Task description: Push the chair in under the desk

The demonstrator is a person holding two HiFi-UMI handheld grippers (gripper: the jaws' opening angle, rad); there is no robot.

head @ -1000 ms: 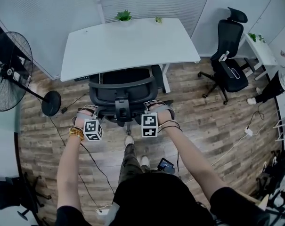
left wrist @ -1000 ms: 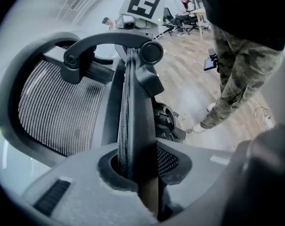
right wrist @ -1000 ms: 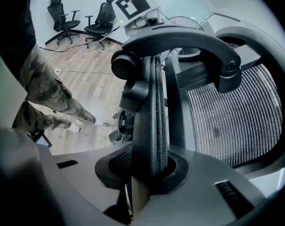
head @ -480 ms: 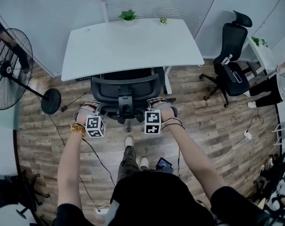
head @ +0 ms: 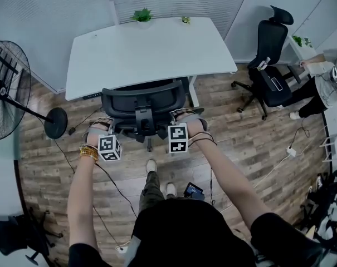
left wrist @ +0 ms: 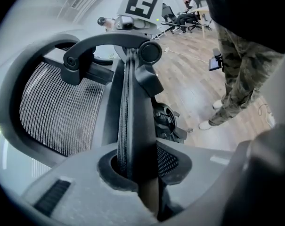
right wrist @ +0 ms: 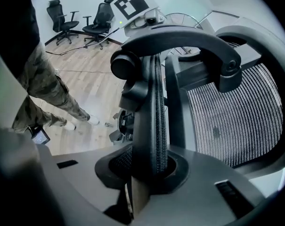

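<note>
- The left gripper (head: 108, 128) was closed part way on the left edge of the chair (head: 143, 100) back, and its jaws pressed the mesh rim from both sides.
- The right gripper (head: 182, 117) held the right edge in the same way.
- The chair stood at the near side of the desk (head: 149, 49), with its seat partly under the top.
- A fan (head: 8, 90) stood at the left, and a second chair (head: 271, 54) far right.

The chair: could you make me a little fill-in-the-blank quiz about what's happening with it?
1. The left gripper and the right gripper are both shut on the edge of the chair's ____.
2. The chair stands partly under the white ____.
3. At the head view's left, a black ____ stands on the wooden floor.
Missing words: backrest; desk; fan.
</note>
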